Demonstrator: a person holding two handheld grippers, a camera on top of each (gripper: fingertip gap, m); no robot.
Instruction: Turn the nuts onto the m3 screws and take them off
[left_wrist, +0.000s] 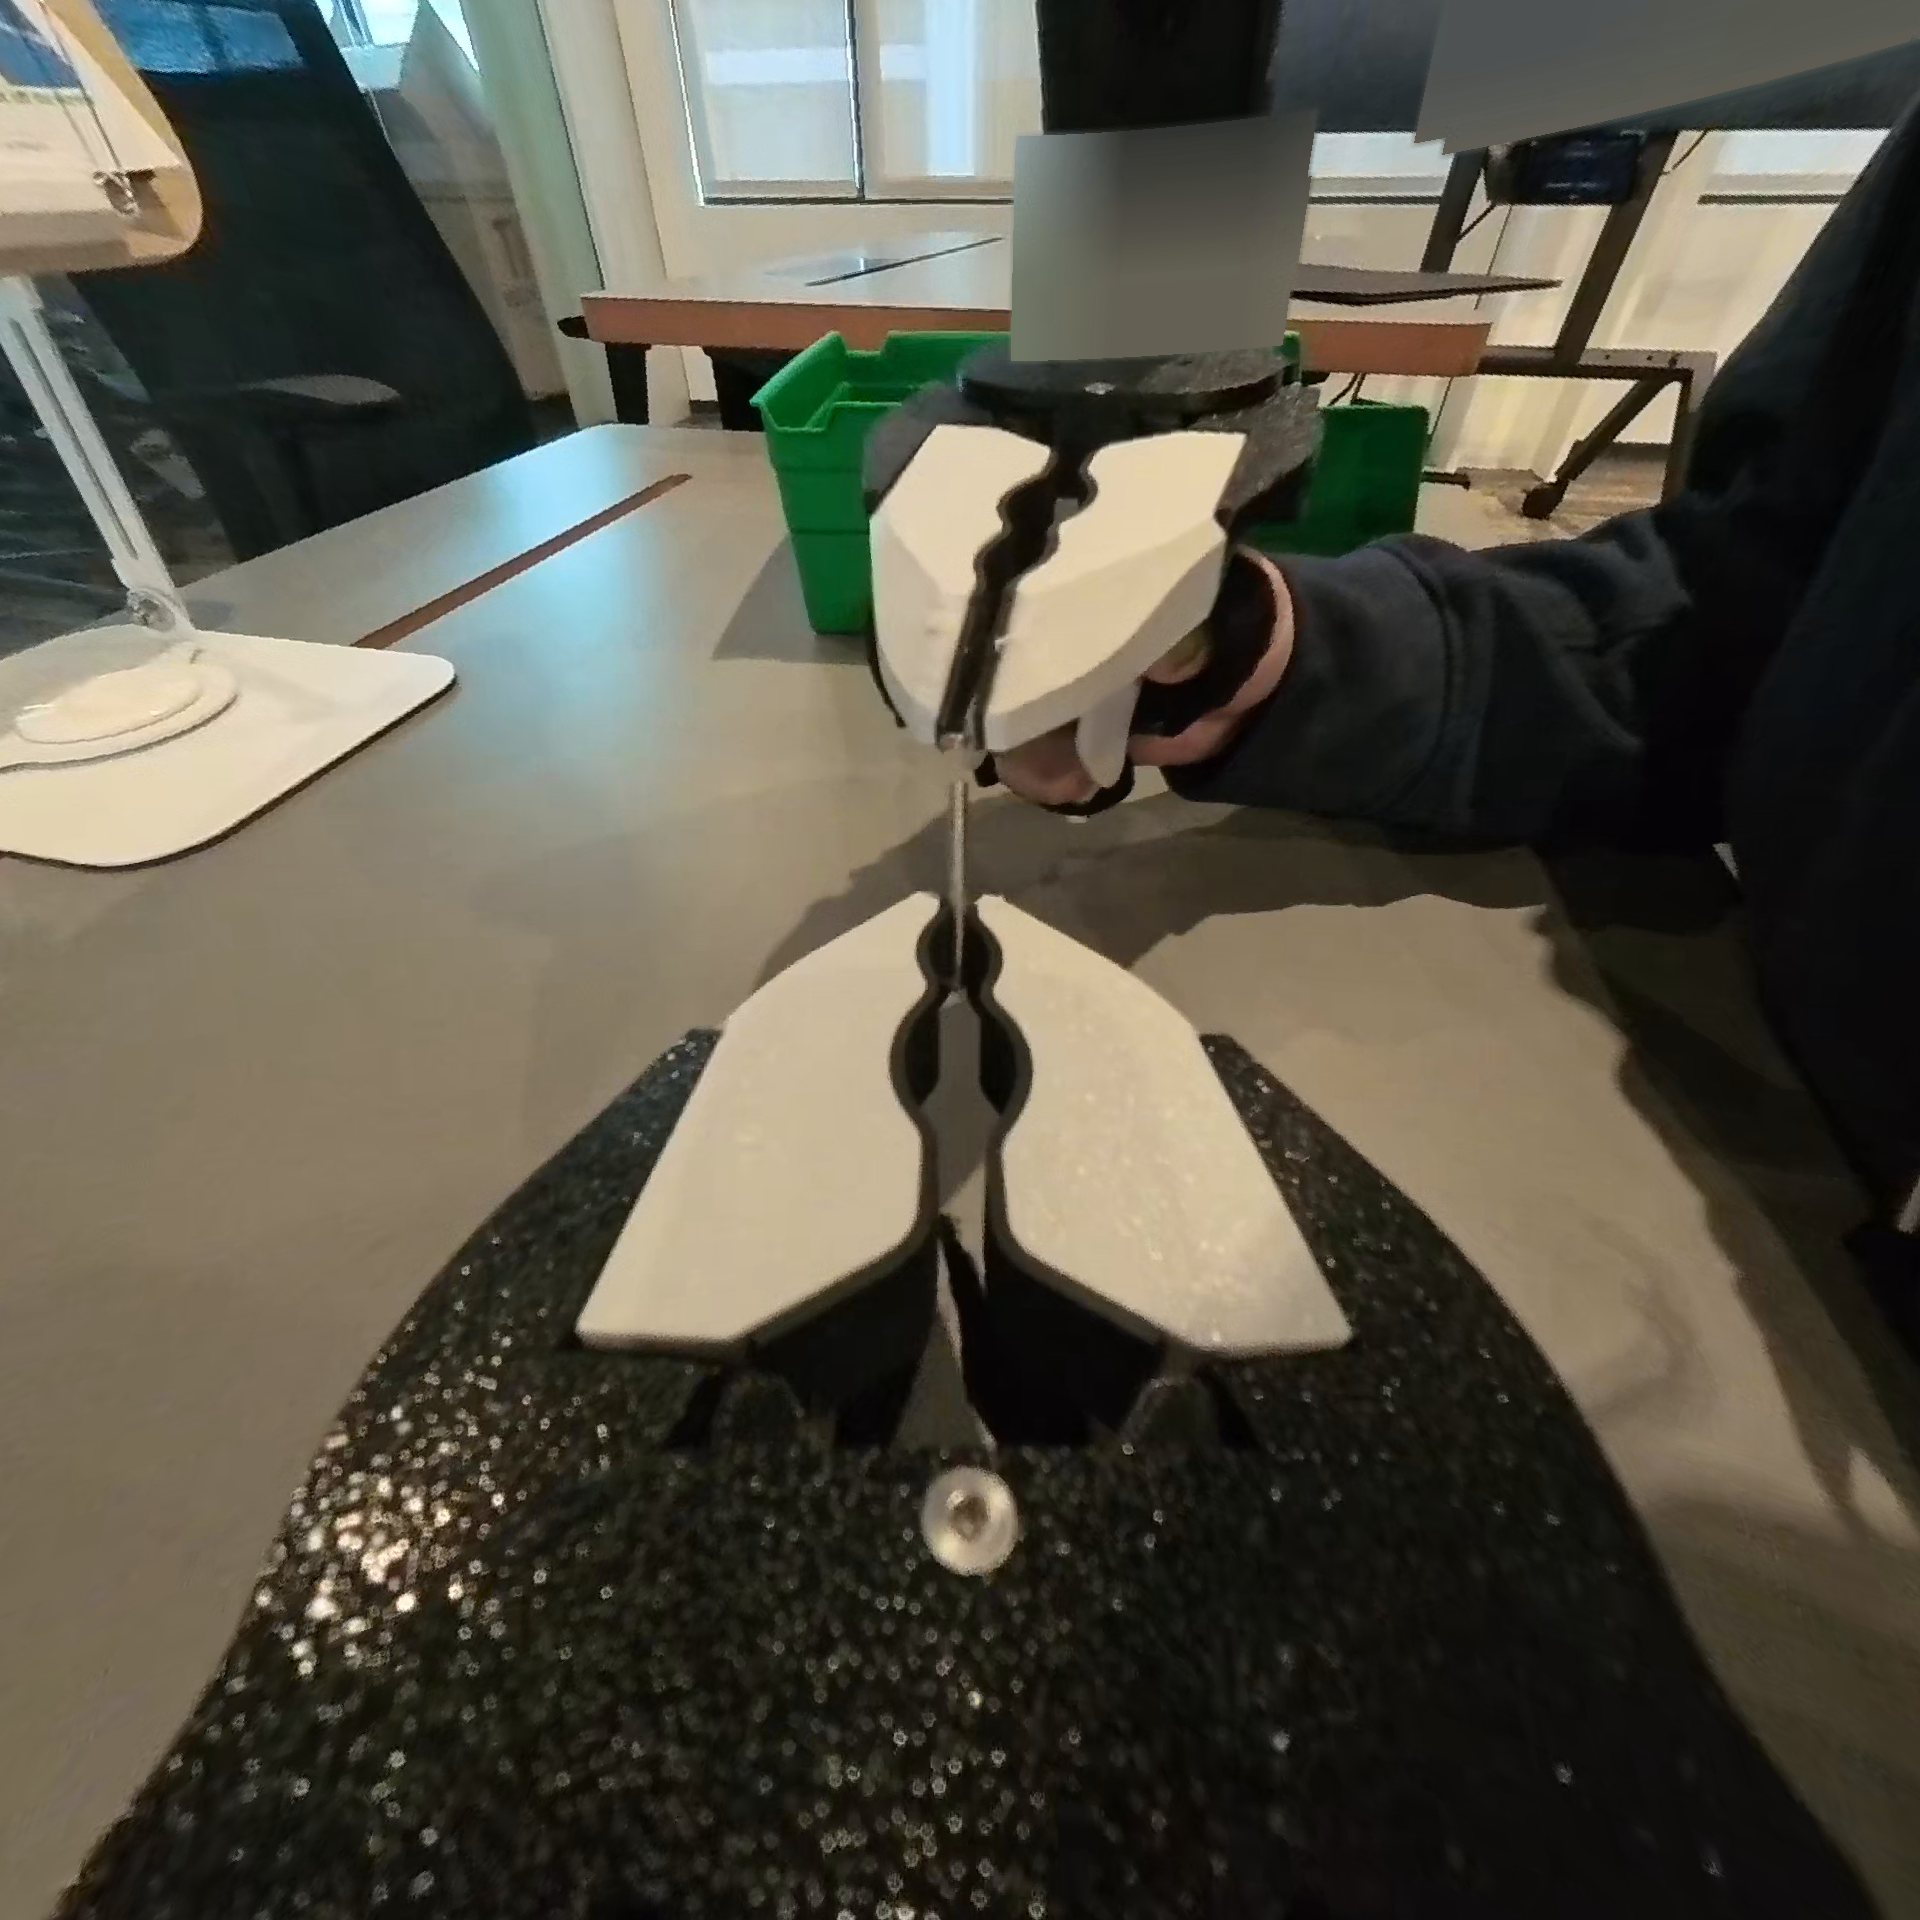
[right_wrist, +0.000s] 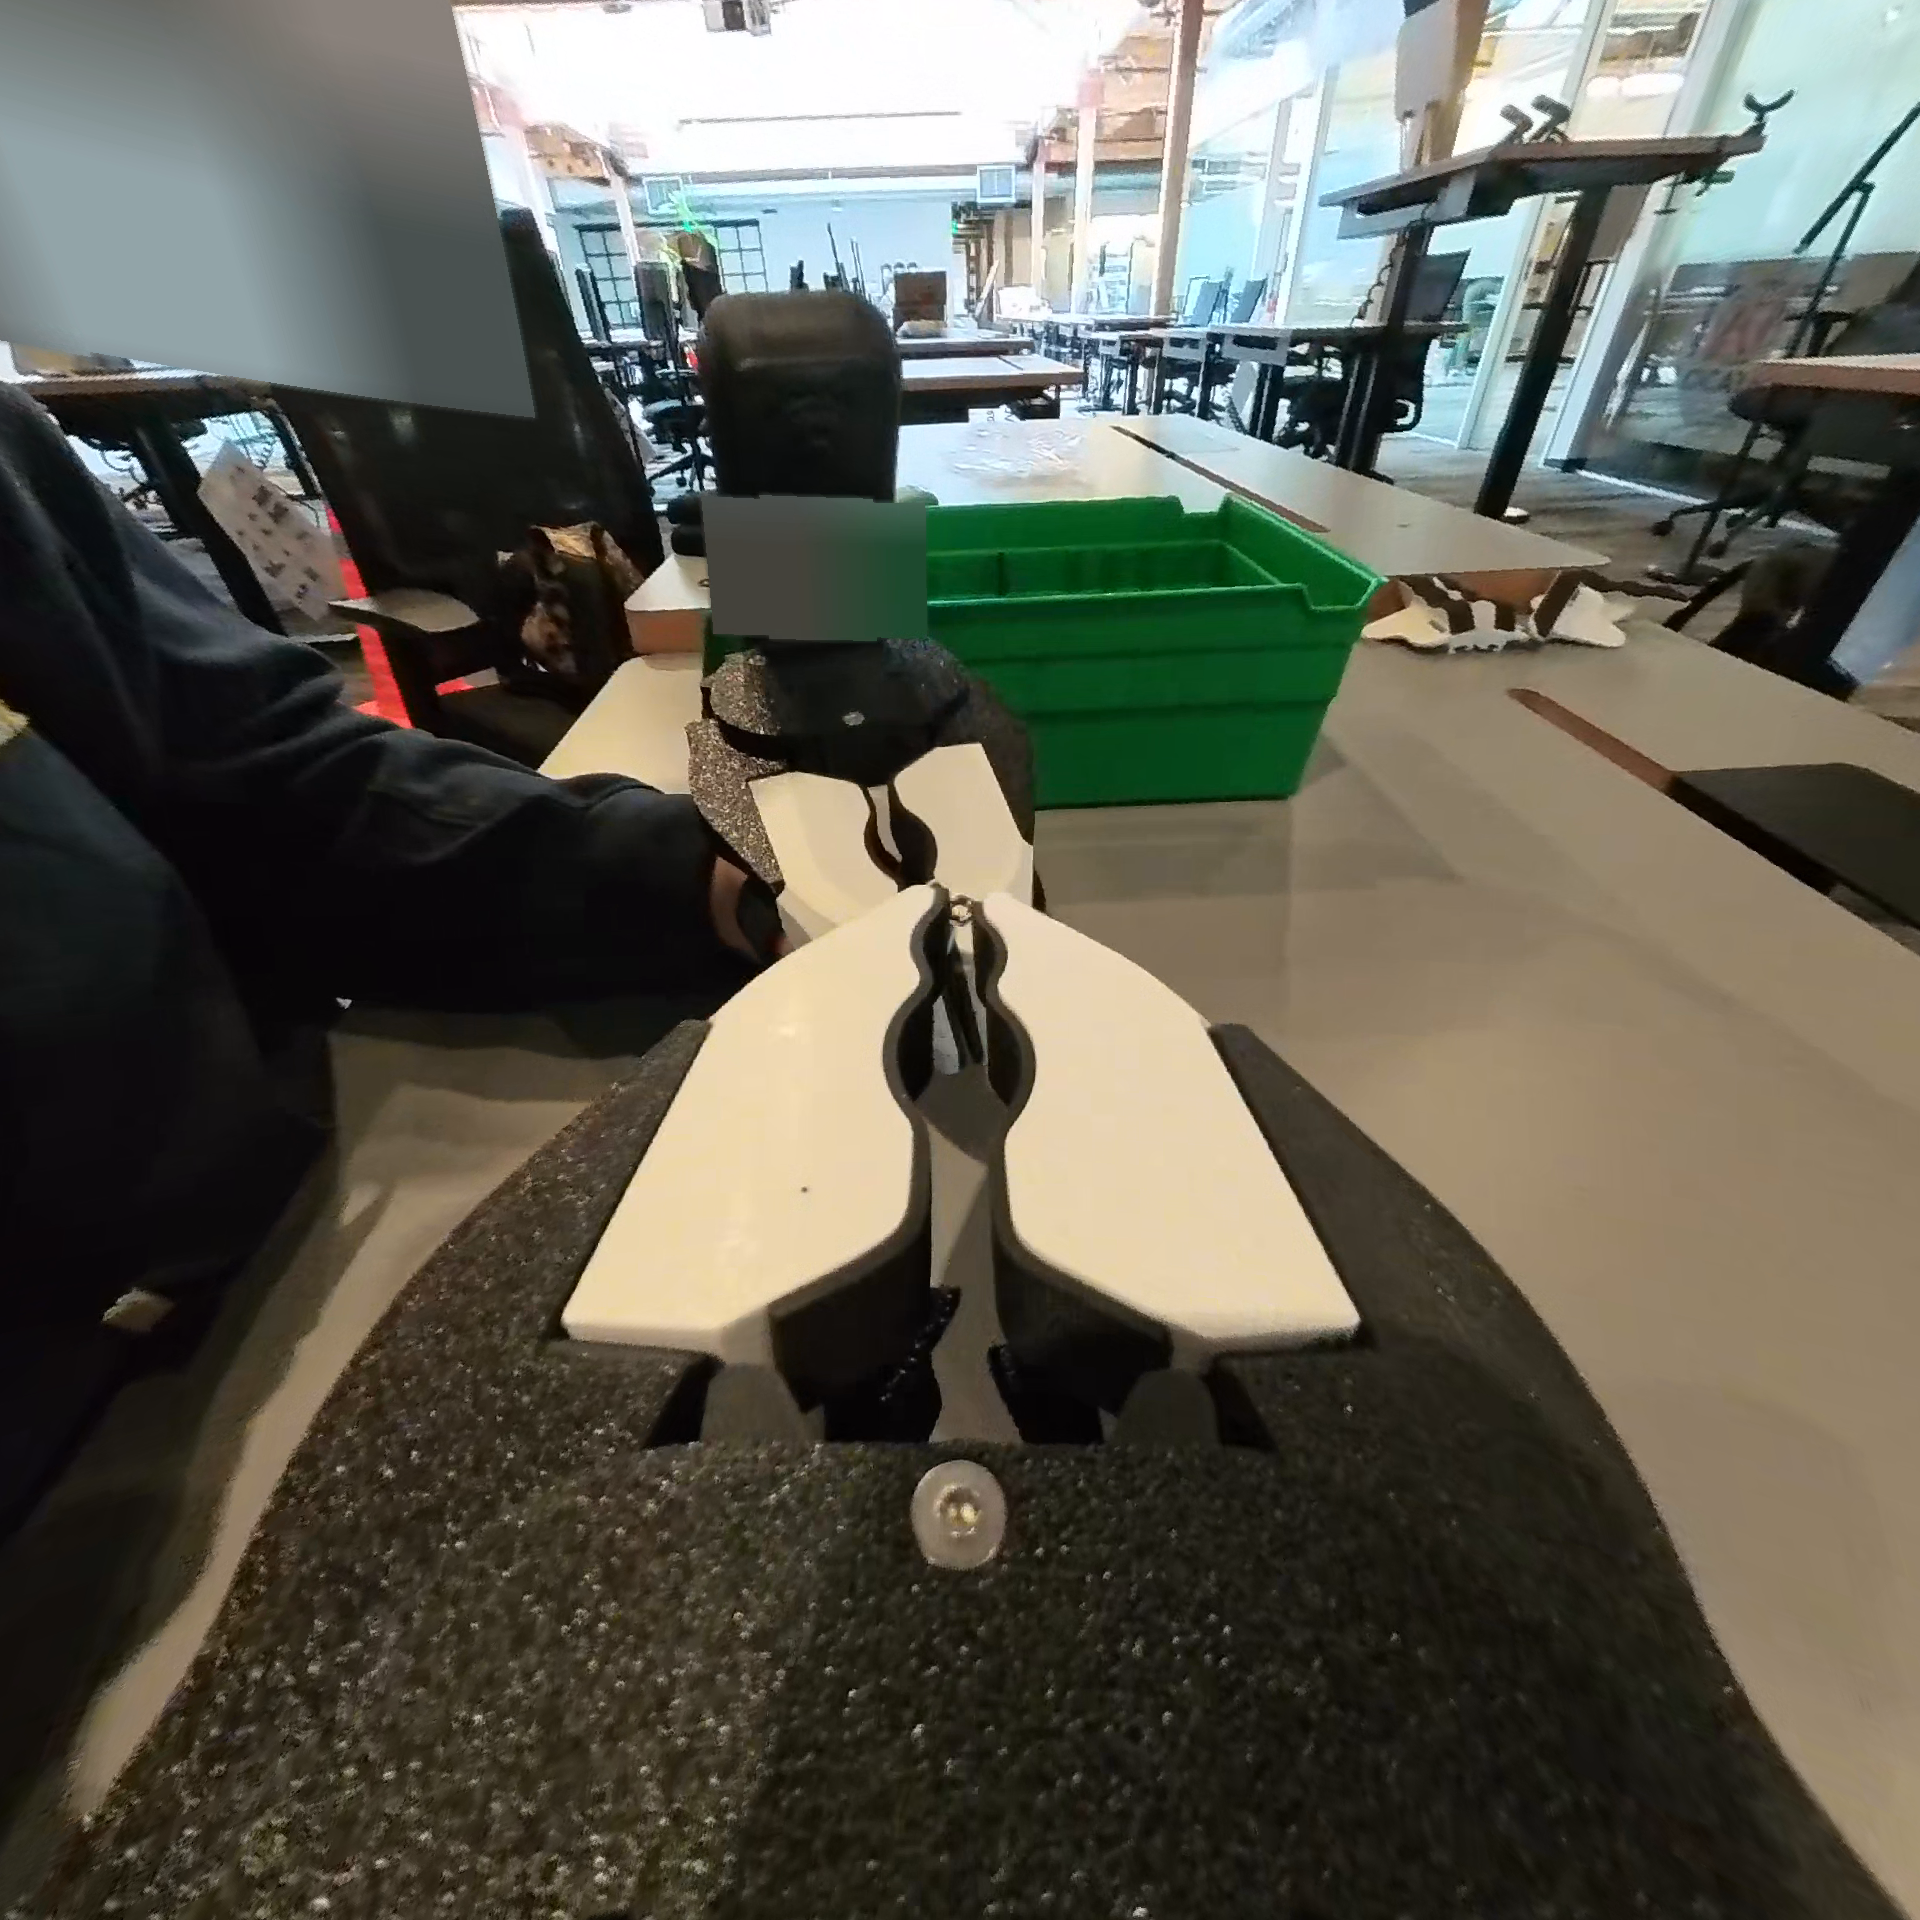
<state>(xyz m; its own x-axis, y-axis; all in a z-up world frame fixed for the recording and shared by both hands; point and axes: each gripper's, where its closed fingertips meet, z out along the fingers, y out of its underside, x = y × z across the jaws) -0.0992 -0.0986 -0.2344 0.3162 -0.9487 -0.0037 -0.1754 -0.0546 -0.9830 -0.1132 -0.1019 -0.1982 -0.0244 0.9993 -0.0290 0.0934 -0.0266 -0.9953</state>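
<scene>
In the left wrist view my left gripper (left_wrist: 958, 920) is shut on a thin silver screw (left_wrist: 958, 831), which sticks out forward from its tips above the grey table (left_wrist: 416, 1039). My right gripper (left_wrist: 961, 743) faces it and meets the screw's far end. In the right wrist view my right gripper (right_wrist: 958, 916) is shut on a small silver nut (right_wrist: 958, 908), held at its very tips. The left gripper's white fingers (right_wrist: 831, 831) stand just behind the nut. The screw itself is hidden in this view.
A green bin (left_wrist: 821, 488) stands on the table behind the grippers; it also shows in the right wrist view (right_wrist: 1143, 665). A white stand base (left_wrist: 208, 727) lies at the left. A person's dark sleeve (left_wrist: 1507, 675) reaches in from the right. The grippers are tip to tip, or close to it.
</scene>
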